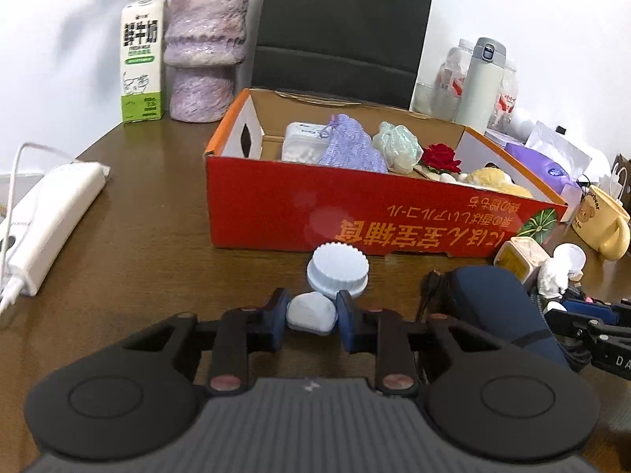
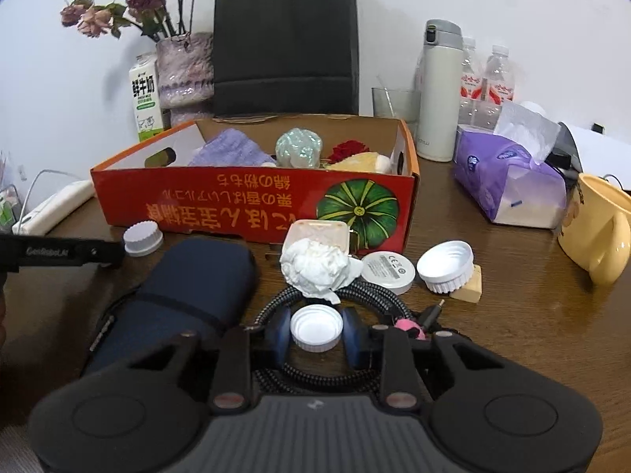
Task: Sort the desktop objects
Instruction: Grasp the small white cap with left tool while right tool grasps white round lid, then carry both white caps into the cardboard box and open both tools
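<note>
A brown wooden table (image 1: 150,205) carries all the things. The largest thing on it is the red cardboard box (image 1: 299,205), open at the top, which stands behind both grippers and already holds a purple knitted pouch (image 1: 351,146), a pale green object (image 1: 396,144) and a red rose (image 1: 439,157). In front of the box, between the 2 grippers, lies a dark blue case (image 2: 185,291). A yellow mug (image 2: 599,228) stands at the right edge, and a purple tissue pack (image 2: 508,181) is behind it.

The left gripper (image 1: 311,313) has its 2 blue fingers (image 1: 276,315) drawn close together, and the pads press on both sides of a small white lump (image 1: 311,313), which looks like a pebble or a crumpled piece; I cannot tell which. Just beyond it, touching or nearly touching, stands a pale blue ribbed cap (image 1: 338,272) on the table, near the front wall of the box.

The right gripper (image 2: 316,329) has also narrow fingers (image 2: 351,335), and they are clamped on a small white bottle cap (image 2: 316,327), with its hollow side up. This cap lies inside a coil of braided cable (image 2: 378,295). Just behind are a crumpled white tissue (image 2: 315,266), a round white disc (image 2: 388,270) and a larger white ribbed lid (image 2: 445,264).
</note>
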Available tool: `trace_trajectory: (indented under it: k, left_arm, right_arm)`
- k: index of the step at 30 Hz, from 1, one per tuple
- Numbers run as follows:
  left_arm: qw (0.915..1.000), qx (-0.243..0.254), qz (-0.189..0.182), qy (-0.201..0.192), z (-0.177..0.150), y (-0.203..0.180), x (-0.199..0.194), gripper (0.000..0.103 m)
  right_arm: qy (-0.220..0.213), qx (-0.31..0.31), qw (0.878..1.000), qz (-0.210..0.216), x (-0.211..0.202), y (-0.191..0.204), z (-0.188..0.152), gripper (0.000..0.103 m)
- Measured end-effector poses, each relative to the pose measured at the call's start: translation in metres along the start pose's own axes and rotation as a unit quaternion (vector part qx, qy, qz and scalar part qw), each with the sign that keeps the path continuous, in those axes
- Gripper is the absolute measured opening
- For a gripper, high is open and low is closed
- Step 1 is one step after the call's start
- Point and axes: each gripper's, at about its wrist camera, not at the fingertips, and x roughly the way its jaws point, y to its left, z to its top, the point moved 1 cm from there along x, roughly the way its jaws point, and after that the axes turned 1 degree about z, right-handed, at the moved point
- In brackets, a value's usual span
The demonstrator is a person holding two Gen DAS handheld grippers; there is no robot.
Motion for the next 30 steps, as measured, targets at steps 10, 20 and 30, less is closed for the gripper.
trace_trajectory:
  k: [10,20,30]
  left_arm:
    - [0.9993,-0.033,-0.014,-0.014,-0.045,-0.028,-0.066,0.027]
    - [0.9987,-0.012,-0.045,-0.019,-0.096,-0.058,-0.157,0.027]
    - [0.9970,0.005,-0.067,-0.037,-0.109,-0.074,-0.192,0.027]
  right_arm:
    - [-0.031,0.004,0.999,0.034,-0.060,0.027,-0.026,0.027]
    - [-0.048,-0.049,0.995,0.065,-0.137,0.073,-0.075,0.027]
    - [-0.071,-0.060,0.994,0.062,-0.177,0.079,-0.091,0.027]
